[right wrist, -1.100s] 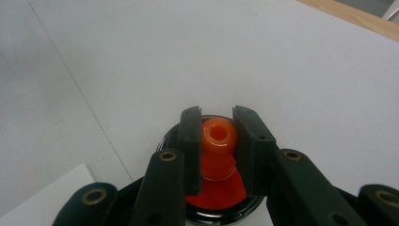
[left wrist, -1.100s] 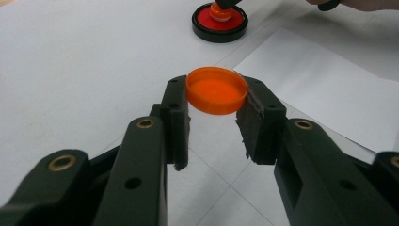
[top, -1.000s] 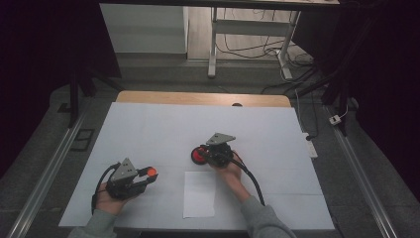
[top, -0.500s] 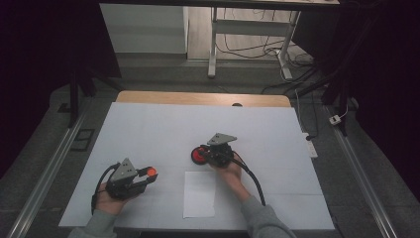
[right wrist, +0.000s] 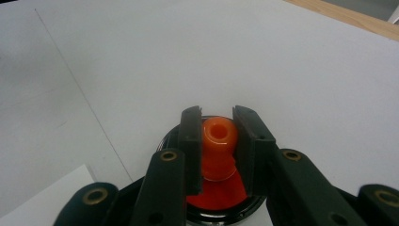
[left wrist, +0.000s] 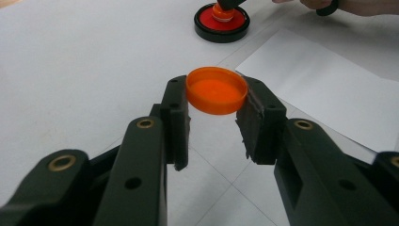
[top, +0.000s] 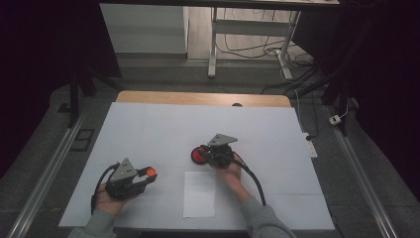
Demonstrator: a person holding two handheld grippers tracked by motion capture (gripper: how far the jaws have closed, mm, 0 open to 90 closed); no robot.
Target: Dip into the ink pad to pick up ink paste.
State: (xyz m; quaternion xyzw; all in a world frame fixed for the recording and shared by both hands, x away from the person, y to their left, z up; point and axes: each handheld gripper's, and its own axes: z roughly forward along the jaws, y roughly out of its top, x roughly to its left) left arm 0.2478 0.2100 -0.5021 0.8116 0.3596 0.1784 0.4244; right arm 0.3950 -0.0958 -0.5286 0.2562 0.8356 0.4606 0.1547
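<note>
Lid already off: the left gripper (left wrist: 211, 117) clasps the orange cap (left wrist: 217, 90) above the table, while the right gripper (right wrist: 217, 141) clamps the stamp knob (right wrist: 219, 136) (pressed on the red ink pad (left wrist: 221, 22)); the nearby white paper (top: 199, 194) looks unstamped.

Dim, soft light; dark surroundings
</note>
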